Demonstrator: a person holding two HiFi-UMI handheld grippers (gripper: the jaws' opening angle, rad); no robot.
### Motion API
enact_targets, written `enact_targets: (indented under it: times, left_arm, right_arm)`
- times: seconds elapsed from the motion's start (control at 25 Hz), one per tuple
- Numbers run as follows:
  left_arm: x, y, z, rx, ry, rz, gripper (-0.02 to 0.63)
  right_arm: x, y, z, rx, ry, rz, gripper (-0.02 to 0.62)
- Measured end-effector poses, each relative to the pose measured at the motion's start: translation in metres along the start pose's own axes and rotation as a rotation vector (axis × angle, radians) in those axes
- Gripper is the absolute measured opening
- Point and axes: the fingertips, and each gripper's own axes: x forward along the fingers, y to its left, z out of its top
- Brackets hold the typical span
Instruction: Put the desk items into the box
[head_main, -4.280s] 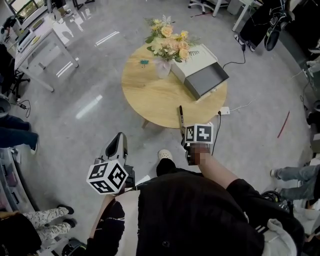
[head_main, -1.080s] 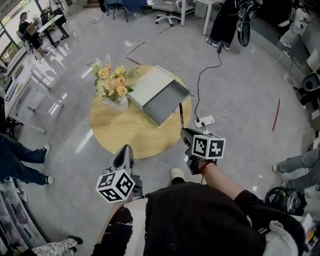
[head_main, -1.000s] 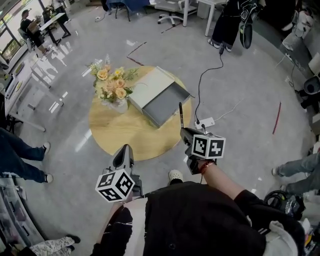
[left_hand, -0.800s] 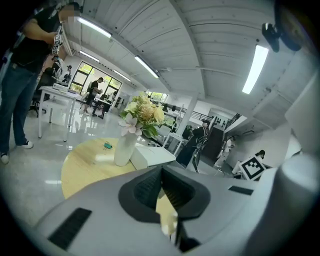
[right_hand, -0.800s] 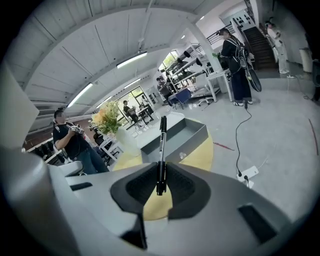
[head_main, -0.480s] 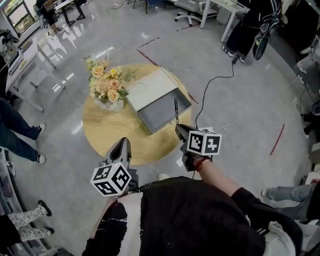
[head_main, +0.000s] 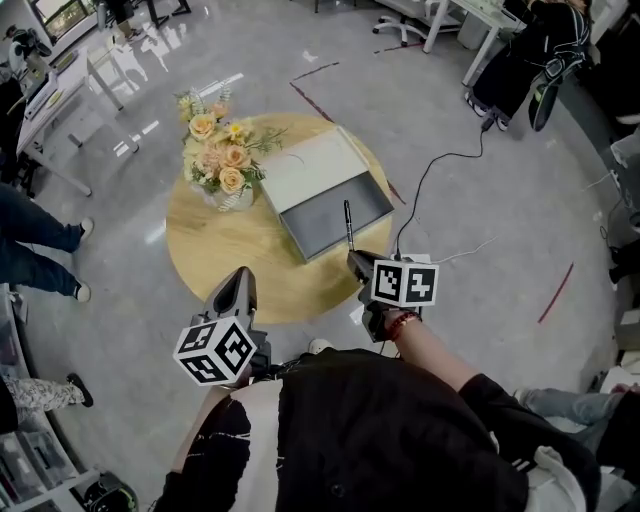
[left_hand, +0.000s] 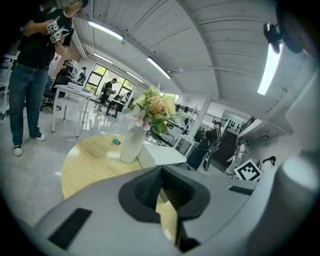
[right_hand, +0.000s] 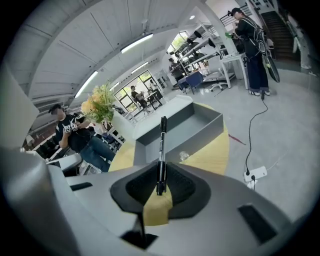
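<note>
The right gripper (head_main: 353, 262), clamped on the pen (head_main: 349, 225), has come over the box (head_main: 320, 215); the left gripper (head_main: 240, 274) seems closed; pen's print unreadable.

A small teal thing (left_hand: 115, 141) on the table (left_hand: 85, 162) is too small to identify.

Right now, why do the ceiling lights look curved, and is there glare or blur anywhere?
Left gripper view: the wide-angle lens bends the long white ceiling light strips and darkens the corners. Right gripper view: the same bending, yet the slim black pen is sharp. Head view: pale glare patches lie on the glossy grey floor; the round wooden table shows only faint shadows.
</note>
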Motion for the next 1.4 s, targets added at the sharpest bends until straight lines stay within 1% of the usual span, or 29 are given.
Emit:
enact_targets:
  times: [0.16, 0.24, 0.56, 0.64, 0.76, 0.84, 1.0, 1.2, 1.28, 1.4]
  left_arm:
    - [-0.001, 0.003, -0.004, -0.002, 0.017, 0.006, 0.009]
    - [-0.001, 0.003, -0.003, 0.000, 0.016, 0.004, 0.009]
    - [-0.003, -0.001, -0.010, -0.006, 0.035, 0.002, 0.009]
    - [-0.002, -0.001, -0.010, -0.004, 0.036, 0.001, 0.009]
    - [-0.003, 0.000, -0.010, -0.004, 0.032, 0.008, 0.009]
    - [-0.005, 0.000, -0.008, 0.000, 0.031, 0.015, 0.009]
    - [-0.012, -0.004, -0.005, 0.049, 0.022, 0.031, 0.009]
    - [-0.021, 0.007, -0.014, 0.024, 0.028, 0.059, 0.009]
    - [-0.021, 0.013, -0.018, 0.008, 0.035, 0.065, 0.009]
    - [-0.016, 0.022, -0.021, -0.010, 0.044, 0.062, 0.009]
  right_arm:
    - [0.004, -0.006, -0.013, -0.081, 0.073, -0.021, 0.064]
    - [0.003, -0.010, -0.012, -0.147, 0.100, -0.039, 0.064]
    - [-0.012, -0.026, 0.020, -0.494, 0.230, -0.091, 0.064]
    - [-0.013, -0.028, 0.027, -0.599, 0.274, -0.086, 0.064]
    - [-0.013, -0.030, 0.034, -0.783, 0.358, -0.087, 0.064]
    - [-0.014, -0.029, 0.037, -0.876, 0.400, -0.095, 0.064]
    - [-0.015, -0.029, 0.046, -1.017, 0.433, -0.102, 0.064]
    - [-0.008, -0.033, 0.054, -1.218, 0.481, -0.139, 0.064]
    - [-0.005, -0.033, 0.056, -1.264, 0.506, -0.141, 0.064]
    - [0.003, -0.027, 0.059, -1.257, 0.526, -0.117, 0.064]
